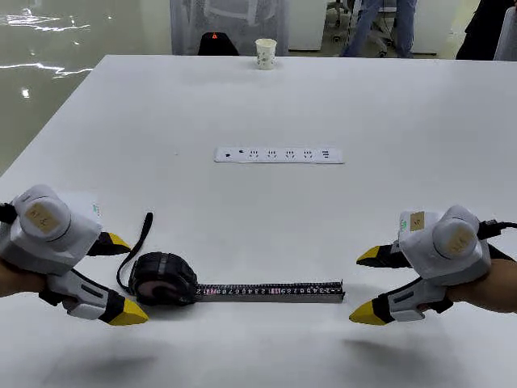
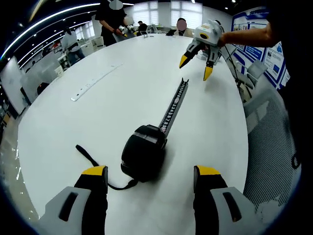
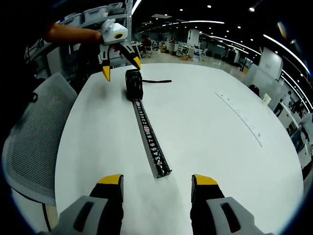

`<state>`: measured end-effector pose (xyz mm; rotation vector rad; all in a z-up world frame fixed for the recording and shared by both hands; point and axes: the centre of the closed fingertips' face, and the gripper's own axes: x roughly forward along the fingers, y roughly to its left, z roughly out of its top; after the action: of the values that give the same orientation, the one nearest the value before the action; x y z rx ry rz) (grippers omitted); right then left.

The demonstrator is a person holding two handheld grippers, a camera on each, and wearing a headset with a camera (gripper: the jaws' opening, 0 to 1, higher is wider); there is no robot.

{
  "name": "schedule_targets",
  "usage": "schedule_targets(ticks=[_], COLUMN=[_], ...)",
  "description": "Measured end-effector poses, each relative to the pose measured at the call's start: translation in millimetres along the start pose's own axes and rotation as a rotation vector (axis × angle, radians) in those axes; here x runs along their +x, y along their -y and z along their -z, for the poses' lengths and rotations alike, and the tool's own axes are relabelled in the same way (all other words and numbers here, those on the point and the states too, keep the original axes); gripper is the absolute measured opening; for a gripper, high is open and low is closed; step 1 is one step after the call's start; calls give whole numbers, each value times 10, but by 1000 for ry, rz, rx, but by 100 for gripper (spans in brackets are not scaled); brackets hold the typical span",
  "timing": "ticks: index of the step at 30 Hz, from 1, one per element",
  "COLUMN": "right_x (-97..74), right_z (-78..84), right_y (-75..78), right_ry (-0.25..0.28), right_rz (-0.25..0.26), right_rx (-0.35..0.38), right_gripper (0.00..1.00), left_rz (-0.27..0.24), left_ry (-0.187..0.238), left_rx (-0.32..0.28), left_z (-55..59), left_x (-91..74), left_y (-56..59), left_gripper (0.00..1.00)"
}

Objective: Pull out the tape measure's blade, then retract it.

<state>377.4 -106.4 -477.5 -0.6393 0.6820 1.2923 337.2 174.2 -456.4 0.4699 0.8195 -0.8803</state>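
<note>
Tape measure first: its black, rounded case (image 1: 163,279) lies on the white counter (image 1: 266,218) just ahead of the left gripper (image 1: 125,277), in line with the gap between its yellow-tipped jaws and touching neither. Those jaws stand wide and hold nothing. From the case the dark blade (image 1: 271,290) with pale numerals runs flat along the counter toward the right gripper (image 1: 365,284). Its end hook stops just short of that gripper's jaws, centred on the gap between them, and they too are spread wide and empty. A black wrist strap (image 1: 137,242) loops off the case on the side away from the blade, beside the farther of the left jaws.

By my reading the pull-out is done (a good length of blade lies out, presumably held by a lock), so the retract step is in hand. The next move calls for the left jaws to close across the case and steady it. The right jaws would perhaps pinch the tip so the blade returns without whipping.
</note>
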Motion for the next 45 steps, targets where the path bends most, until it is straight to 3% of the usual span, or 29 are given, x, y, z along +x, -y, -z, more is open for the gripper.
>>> schedule_targets(ticks=[33,42,45], right_x=[-132,-147,-165], right_z=[-108,-155,-184], right_y=[-454,-545,-564], right_ry=[132,159,173], right_rz=[99,125,138], right_rx=[179,223,242], right_gripper=[79,83,85], left_rz=[-155,-195,-210], left_ry=[195,228,251], left_rx=[-214,-266,-284], left_z=[10,21,-22], left_x=[-227,-259,-273], left_y=[375,469,493], left_gripper=[83,86,88])
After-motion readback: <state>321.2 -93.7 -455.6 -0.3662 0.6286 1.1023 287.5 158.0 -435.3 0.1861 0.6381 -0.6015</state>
